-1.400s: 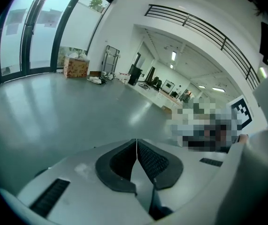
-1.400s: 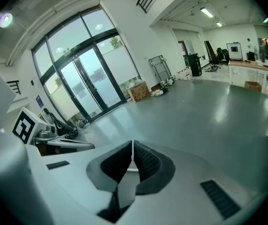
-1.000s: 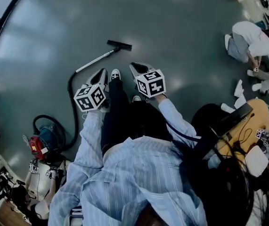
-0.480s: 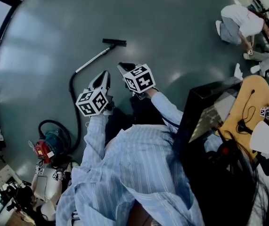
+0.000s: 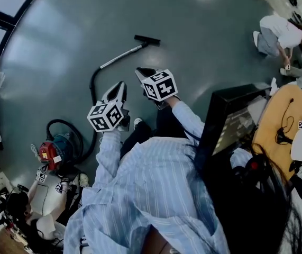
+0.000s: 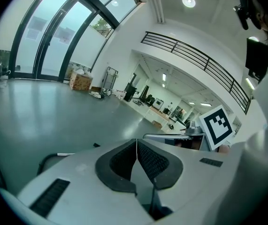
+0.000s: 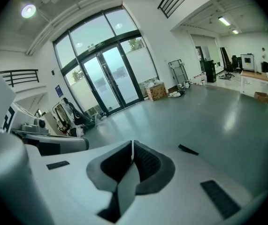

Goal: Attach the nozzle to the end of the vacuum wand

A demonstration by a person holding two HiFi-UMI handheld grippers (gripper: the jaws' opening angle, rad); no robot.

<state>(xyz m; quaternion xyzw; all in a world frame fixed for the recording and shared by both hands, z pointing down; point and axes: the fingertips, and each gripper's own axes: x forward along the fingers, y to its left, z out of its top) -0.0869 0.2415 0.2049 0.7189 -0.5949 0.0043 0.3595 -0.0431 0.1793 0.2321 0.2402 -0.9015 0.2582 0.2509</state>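
In the head view the silver vacuum wand [image 5: 120, 56] lies on the grey floor, with the black nozzle [image 5: 147, 39] at its far end; whether the two are joined I cannot tell. A black hose [image 5: 92, 89] curves from the wand back to the red and blue vacuum body [image 5: 55, 150]. My left gripper [image 5: 122, 83] and right gripper [image 5: 142, 71] hover side by side short of the wand, both shut and empty. The left gripper [image 6: 136, 142] view shows its pads pressed together. So does the right gripper [image 7: 133, 143] view, where the nozzle [image 7: 188, 149] shows beyond the jaws.
People [image 5: 277, 36] sit on the floor at the far right. A yellow round table [image 5: 277, 115] and a black case [image 5: 222, 126] stand close on my right. A white robot [image 5: 47, 200] stands at the lower left. Glass doors [image 7: 108, 78] and a cardboard box [image 7: 157, 91] lie ahead.
Both grippers have travelled across the floor with the person and stayed shut. The head view has swung, so the wand and nozzle now sit further right and higher in the picture.
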